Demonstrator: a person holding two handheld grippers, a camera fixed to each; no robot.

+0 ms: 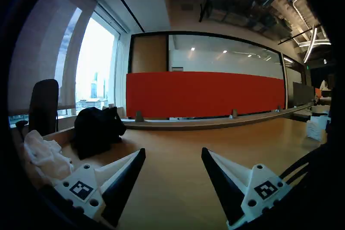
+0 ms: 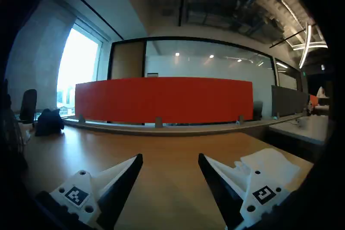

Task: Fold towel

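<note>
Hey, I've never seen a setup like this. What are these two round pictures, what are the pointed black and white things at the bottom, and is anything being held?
Each round picture comes from a fisheye camera riding on a hand-held two-finger gripper; a person carries one in each hand. The pointed shapes are that gripper's own fingers. In the left gripper view, the left gripper is open above a wooden desk, holding nothing. To its left lie a crumpled white cloth, likely the towel, and a black bag. In the right gripper view, the right gripper is open too, with a flatter white cloth on its right. A red divider stands behind the desk.
</note>
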